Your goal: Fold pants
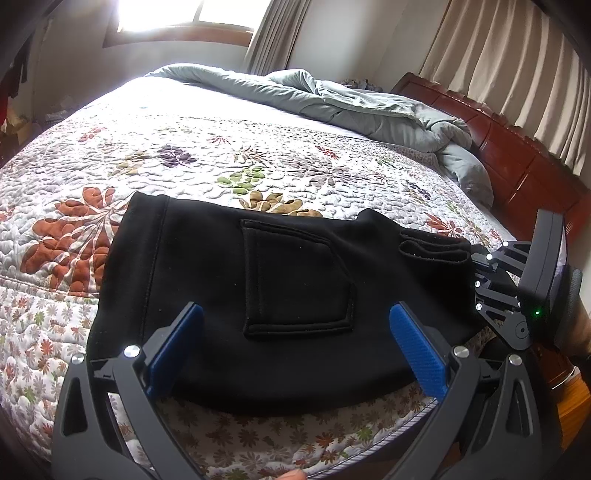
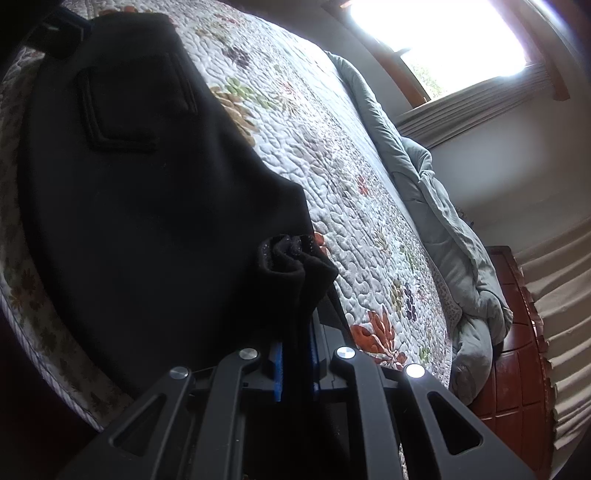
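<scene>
The black pants (image 1: 229,295) lie folded on the floral quilt (image 1: 184,155) near the bed's front edge, back pocket up. My left gripper (image 1: 295,317) is open, its blue pads spread above the near edge of the pants, holding nothing. My right gripper (image 2: 295,354) is shut on a bunched edge of the pants (image 2: 147,221) at their right end, the cloth pinched between its blue pads. It also shows in the left wrist view (image 1: 480,273) at the right end of the pants.
A rumpled grey-green duvet (image 1: 351,107) lies along the far side of the bed. A red-brown wooden headboard (image 1: 517,162) stands at the right, with beige curtains (image 1: 517,74) behind. A bright window (image 1: 177,14) is at the far wall.
</scene>
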A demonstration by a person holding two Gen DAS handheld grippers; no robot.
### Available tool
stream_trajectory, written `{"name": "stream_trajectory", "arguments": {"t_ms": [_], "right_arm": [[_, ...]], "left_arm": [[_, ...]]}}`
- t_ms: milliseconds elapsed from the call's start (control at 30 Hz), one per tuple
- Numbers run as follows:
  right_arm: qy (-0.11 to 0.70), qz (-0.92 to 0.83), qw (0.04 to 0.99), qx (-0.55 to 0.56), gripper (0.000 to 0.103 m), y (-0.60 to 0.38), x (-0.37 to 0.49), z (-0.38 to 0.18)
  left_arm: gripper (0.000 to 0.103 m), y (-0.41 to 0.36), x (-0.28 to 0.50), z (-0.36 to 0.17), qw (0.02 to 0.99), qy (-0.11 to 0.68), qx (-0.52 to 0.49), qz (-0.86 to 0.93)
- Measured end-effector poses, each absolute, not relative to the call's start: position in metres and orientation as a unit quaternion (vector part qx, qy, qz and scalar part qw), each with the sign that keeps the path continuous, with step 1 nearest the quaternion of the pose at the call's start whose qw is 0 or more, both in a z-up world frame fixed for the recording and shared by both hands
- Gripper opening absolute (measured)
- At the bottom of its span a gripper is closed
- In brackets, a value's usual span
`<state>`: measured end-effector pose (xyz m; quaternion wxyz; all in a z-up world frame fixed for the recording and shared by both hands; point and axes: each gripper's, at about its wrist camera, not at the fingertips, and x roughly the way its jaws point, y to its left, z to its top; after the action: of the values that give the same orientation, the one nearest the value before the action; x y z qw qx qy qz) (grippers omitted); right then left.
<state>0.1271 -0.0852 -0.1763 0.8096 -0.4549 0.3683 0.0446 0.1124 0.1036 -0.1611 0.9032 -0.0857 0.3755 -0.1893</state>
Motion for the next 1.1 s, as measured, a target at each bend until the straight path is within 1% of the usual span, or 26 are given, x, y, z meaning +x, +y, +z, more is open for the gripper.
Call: {"name": "stream_trajectory", "arguments": {"t_ms": [200,300,367,400,433,467,533,667,733,767,900,967,1100], "right_arm": [[0.372,0.049,0.799,-0.471,0.011,-0.081,0.121,-0.188],[0.385,0.058,0.789,-0.476,0.013,-0.080,0.119,-0.197],[0.400,0.075,0.786,-0.465,0.022,-0.081,0.117,-0.201],[0.408,0.083,0.785,-0.460,0.025,-0.082,0.115,-0.202],[0.411,0.093,0.786,-0.452,0.025,-0.084,0.112,-0.198],[0.415,0.104,0.789,-0.441,0.025,-0.085,0.109,-0.193],[0.438,0.140,0.801,-0.384,0.027,-0.093,0.106,-0.175],[0.468,0.172,0.838,-0.221,0.027,-0.136,0.128,-0.134],[0.488,0.158,0.848,-0.137,0.027,-0.166,0.152,-0.133],[0.498,0.149,0.846,-0.117,0.027,-0.174,0.162,-0.139],[0.537,0.165,0.824,-0.080,0.027,-0.182,0.177,-0.169],[0.542,0.172,0.817,-0.098,0.028,-0.176,0.174,-0.178],[0.558,0.197,0.796,-0.123,0.027,-0.172,0.178,-0.171]], "left_arm": [[0.100,0.103,0.109,-0.160,0.905,0.373,-0.083,-0.185],[0.100,0.103,0.107,-0.160,0.906,0.374,-0.079,-0.183],[0.100,0.103,0.105,-0.160,0.906,0.375,-0.076,-0.182],[0.100,0.103,0.104,-0.161,0.906,0.376,-0.074,-0.181],[0.100,0.103,0.104,-0.160,0.906,0.376,-0.072,-0.180],[0.100,0.104,0.103,-0.160,0.907,0.376,-0.071,-0.178],[0.100,0.106,0.101,-0.160,0.907,0.375,-0.073,-0.175],[0.100,0.116,0.100,-0.155,0.906,0.374,-0.102,-0.171],[0.100,0.122,0.098,-0.152,0.901,0.378,-0.130,-0.168],[0.100,0.126,0.098,-0.150,0.898,0.383,-0.145,-0.163],[0.100,0.138,0.095,-0.151,0.887,0.409,-0.185,-0.106],[0.100,0.150,0.090,-0.155,0.876,0.425,-0.216,-0.069],[0.100,0.174,0.080,-0.168,0.848,0.441,-0.292,-0.032]]}}
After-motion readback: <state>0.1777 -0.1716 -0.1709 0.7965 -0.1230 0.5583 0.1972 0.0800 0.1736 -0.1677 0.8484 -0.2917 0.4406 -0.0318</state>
